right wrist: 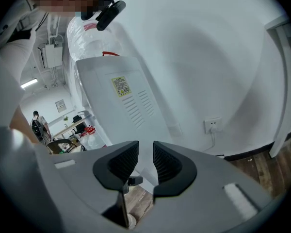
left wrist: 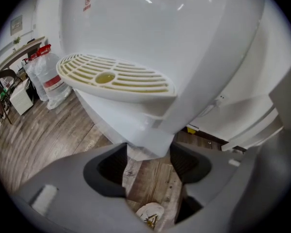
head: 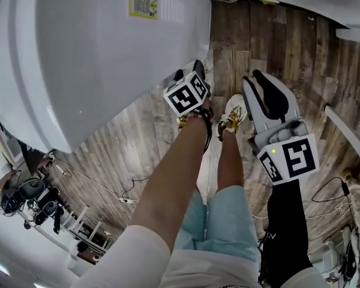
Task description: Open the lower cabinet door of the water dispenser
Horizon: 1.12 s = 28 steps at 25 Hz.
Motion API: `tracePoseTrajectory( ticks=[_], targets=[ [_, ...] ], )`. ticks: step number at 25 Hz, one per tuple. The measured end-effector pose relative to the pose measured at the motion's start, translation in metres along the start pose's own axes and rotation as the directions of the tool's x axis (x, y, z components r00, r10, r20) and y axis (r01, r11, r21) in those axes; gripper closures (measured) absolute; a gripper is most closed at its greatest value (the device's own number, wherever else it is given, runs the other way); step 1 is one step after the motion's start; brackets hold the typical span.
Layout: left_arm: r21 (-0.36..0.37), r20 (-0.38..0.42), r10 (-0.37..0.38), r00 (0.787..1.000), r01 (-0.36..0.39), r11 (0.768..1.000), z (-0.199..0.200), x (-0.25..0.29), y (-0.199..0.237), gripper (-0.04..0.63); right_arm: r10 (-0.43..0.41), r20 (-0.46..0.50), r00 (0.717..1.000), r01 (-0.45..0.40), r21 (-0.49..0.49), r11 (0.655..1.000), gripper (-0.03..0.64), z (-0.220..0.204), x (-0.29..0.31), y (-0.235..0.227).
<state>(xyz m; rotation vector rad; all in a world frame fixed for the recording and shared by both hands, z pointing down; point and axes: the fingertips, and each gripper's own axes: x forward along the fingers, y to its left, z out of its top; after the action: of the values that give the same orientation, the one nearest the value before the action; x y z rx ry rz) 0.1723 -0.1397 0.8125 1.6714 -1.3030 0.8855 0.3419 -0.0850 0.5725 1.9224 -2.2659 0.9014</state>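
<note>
Left gripper (left wrist: 149, 155) angled steeply down at the front of the white water dispenser (head: 96, 53). In its own view the drip tray (left wrist: 116, 76) juts out overhead, and the white front below it narrows to a corner. That corner, the lower cabinet door (left wrist: 150, 142), sits right between the jaw tips. Jaws wide but clenched: the door corner fills the whole gap, one dark ribbed pad (left wrist: 111, 166) against its left side, the other against its right. Only the tip of the corner reaches in; the deeper throat of the jaws frames bare wood floor (left wrist: 153, 188) and the toe of a pale shoe (left wrist: 149, 213). Cannot tell whether the door is ajar or flush with the cabinet. Head view: this gripper's marker cube (head: 186, 95) lies at the dispenser's near edge, with the person's bare forearm running back from it. Right gripper (right wrist: 145, 159) well off to the side, apart from the dispenser and touching nothing. It is released: pads (right wrist: 123, 161) a narrow slit apart, nothing between them. Through the slit, a strip of the dispenser's white casing shows farther back. Above the jaws, the casing's louvred panel carries a yellow label (right wrist: 120, 86). Wall socket (right wrist: 212, 125) on the white wall to the right.
</note>
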Motion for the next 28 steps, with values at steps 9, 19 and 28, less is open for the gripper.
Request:
tracePoseTrajectory(
  ticks=[9, 19, 28],
  targets=[
    [0.031, -0.036, -0.056, 0.998, 0.057, 0.998, -0.002, -0.003, 0.004, 0.261, 0.032, -0.016, 0.999, -0.032, -0.021, 0.999, 0.531, -0.009, 0.007, 0.024],
    [0.014, -0.058, -0.129, 0.990, 0.130, 0.991, -0.011, -0.004, 0.006, 0.258, 0.057, -0.037, 0.998, -0.058, -0.050, 0.997, 0.531, -0.021, 0.004, 0.046],
    [0.056, -0.088, -0.118, 0.989, 0.123, 0.991, -0.028, -0.017, 0.023, 0.242, -0.004, -0.073, 0.997, -0.001, -0.069, 0.998, 0.532, -0.038, -0.008, 0.053]
  ],
)
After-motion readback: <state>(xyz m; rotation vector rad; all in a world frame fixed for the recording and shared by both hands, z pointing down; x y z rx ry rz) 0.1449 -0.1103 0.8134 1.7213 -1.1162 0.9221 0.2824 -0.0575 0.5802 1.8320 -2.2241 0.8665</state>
